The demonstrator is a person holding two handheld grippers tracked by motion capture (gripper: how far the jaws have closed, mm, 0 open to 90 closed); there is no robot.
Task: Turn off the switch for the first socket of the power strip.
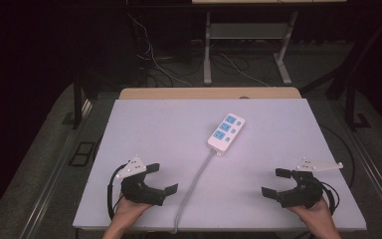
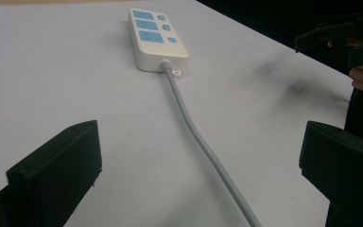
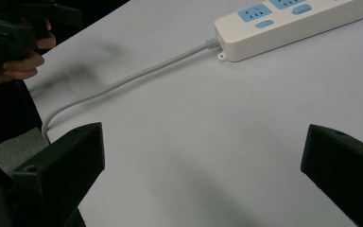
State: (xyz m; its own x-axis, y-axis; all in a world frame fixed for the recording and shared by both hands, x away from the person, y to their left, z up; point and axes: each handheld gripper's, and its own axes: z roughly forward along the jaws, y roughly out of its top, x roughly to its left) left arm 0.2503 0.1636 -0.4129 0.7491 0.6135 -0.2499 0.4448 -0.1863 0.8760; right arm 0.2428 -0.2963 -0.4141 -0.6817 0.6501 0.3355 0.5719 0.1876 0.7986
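A pale, flat surface (image 1: 144, 149) stands in a dark room, with loose wires (image 1: 151, 62) and a grey metal frame (image 1: 208, 50) on the floor beyond its far edge. A white power strip (image 1: 226, 132) with blue sockets lies on the surface, a little right of centre and toward the far side, set at a slant. Its grey cord (image 1: 195, 179) leaves the near end, runs toward the person and drops over the near edge between the two hands. The left tool (image 1: 160, 178), held in the left hand (image 1: 124, 211) at the near left of the surface, has its jaws wide apart with nothing between them; in the left gripper view the cord (image 2: 203, 146) passes across the surface ahead of the gap and the strip (image 2: 153, 38) lies farther off. The right tool (image 1: 274, 182), held in the right hand (image 1: 318, 214) at the near right, likewise stands with jaws spread and empty. In the right gripper view the strip (image 3: 288, 23) lies at the upper right. Both tools are well apart from the strip and from each other.
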